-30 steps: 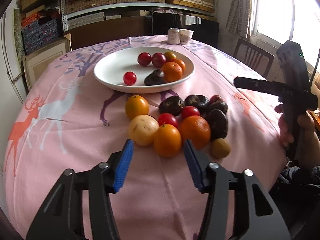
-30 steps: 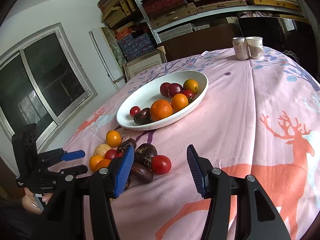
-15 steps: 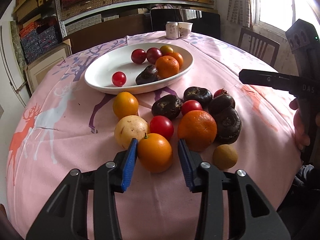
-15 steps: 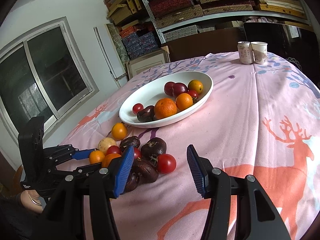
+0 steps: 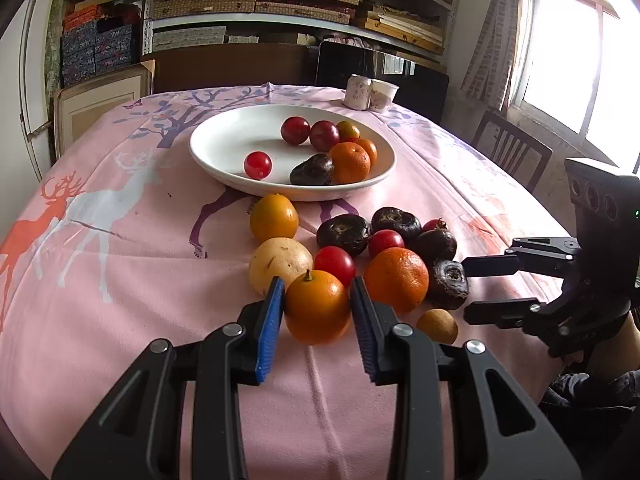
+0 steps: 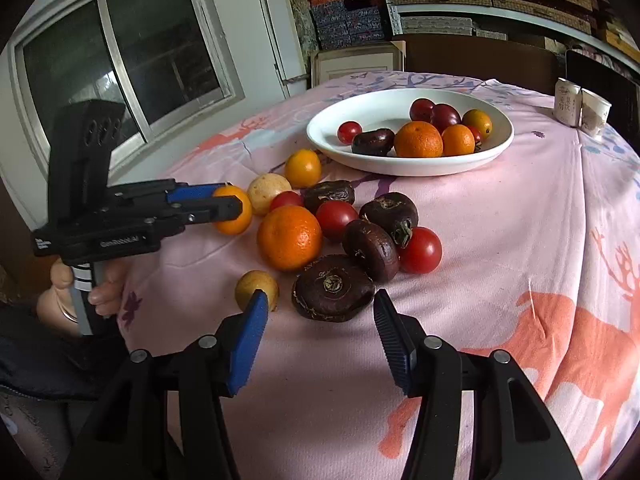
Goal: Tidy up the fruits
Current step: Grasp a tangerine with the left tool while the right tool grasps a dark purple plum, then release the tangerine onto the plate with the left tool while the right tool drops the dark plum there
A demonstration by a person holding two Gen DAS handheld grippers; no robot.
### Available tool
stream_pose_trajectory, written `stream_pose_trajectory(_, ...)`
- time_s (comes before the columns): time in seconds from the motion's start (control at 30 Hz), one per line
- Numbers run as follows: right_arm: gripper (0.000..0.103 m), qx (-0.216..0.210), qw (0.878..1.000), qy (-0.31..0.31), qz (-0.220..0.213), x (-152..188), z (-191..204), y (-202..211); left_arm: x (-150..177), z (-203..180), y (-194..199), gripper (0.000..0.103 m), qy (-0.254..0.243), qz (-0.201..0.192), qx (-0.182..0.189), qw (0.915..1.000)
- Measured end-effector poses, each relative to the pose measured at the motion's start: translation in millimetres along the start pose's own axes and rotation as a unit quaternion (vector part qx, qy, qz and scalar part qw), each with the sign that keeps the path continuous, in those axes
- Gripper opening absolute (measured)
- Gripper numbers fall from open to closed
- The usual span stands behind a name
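Note:
My left gripper (image 5: 318, 322) is shut on a small orange (image 5: 317, 306) that rests on the pink cloth at the near edge of a fruit pile; it also shows in the right wrist view (image 6: 234, 210). A bigger orange (image 5: 396, 274), tomatoes (image 5: 335, 263) and dark fruits (image 5: 343, 233) lie behind it. A white plate (image 5: 224, 140) holds several fruits. My right gripper (image 6: 320, 330) is open and empty, its jaws just short of a dark fruit (image 6: 332, 286).
A small brown fruit (image 6: 256, 290) lies by my right gripper's left finger. A can (image 5: 357, 91) and a paper cup (image 5: 382, 95) stand at the table's far side. A chair (image 5: 510, 148) stands at the right. Shelves line the back wall.
My left gripper moved forward and closed its jaws around the small orange. My right gripper swung toward the fruit pile and came up close to the dark fruit.

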State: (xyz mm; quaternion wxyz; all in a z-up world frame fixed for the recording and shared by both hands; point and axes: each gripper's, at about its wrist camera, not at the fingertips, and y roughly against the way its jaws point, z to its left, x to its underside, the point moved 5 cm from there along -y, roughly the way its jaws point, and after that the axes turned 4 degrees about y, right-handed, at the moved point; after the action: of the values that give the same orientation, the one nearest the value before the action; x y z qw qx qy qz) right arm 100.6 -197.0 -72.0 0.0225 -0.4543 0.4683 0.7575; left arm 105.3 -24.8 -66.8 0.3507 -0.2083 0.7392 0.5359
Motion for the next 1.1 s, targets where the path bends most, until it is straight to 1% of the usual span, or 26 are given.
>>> stream_pose_trajectory(0.1, 0.056, 0.022, 0.999, 0.003, 0.027, -0.3, 2.4, -11.1, -0.5, 1.1, 0.5, 0.033, 0.004, -0.002, 0.002, 1.0)
stream_pose_trajectory(0.23, 0.056, 0.018, 1.0, -0.008, 0.022, -2.5, 2.8, -12.2, 0.1, -0.1, 1.9, 0.033, -0.001, -0.004, -0.001, 1.0)
stream_pose_trajectory(0.3, 0.052, 0.013, 1.0, -0.021, 0.02, -1.6, -0.3, -11.7, 0.6, -2.3, 1.2, 0.033, -0.007, -0.004, -0.003, 1.0)
stream_pose_trajectory(0.33, 0.048, 0.013, 0.999, -0.026, 0.019, -0.7, -2.4, -11.8, 0.9, -3.5, 1.2, 0.033, -0.011, -0.004, -0.006, 0.9999)
stream_pose_trajectory(0.4, 0.046, 0.007, 0.999, -0.036, 0.014, -1.2, -6.5, -10.4, 2.0, -5.4, 1.4, 0.033, -0.017, -0.005, -0.009, 0.9998)
stream_pose_trajectory(0.47, 0.045, 0.005, 0.999, -0.037, 0.002, -1.6, -6.6, -6.8, 2.0, -6.1, 2.3, 0.033, -0.019, -0.008, -0.013, 0.9997)
stream_pose_trajectory(0.57, 0.045, -0.007, 0.999, -0.036, -0.028, -2.1, -5.8, 3.6, 1.3, -4.4, 3.5, 0.033, -0.014, -0.011, -0.01, 0.9998)
stream_pose_trajectory(0.77, 0.045, -0.046, 0.992, -0.084, -0.075, -9.6, -20.7, 21.4, -5.0, 7.5, 8.8, 0.033, 0.021, -0.013, 0.011, 0.9996)
stream_pose_trajectory(0.87, 0.045, -0.054, 0.989, -0.098, -0.101, -25.0, -28.3, 32.4, -20.5, 9.4, 12.8, 0.033, 0.027, -0.022, 0.022, 0.9992)
stream_pose_trajectory(1.0, 0.045, -0.012, 0.988, -0.1, -0.115, -64.7, -45.9, 37.2, -60.0, 3.8, 14.8, 0.033, 0.015, -0.039, 0.024, 0.9988)
stream_pose_trajectory(1.1, 0.045, 0.007, 0.987, -0.109, -0.114, -97.1, -62.9, 25.1, -92.2, 5.3, -4.6, 0.033, 0.016, -0.034, 0.018, 0.9991)
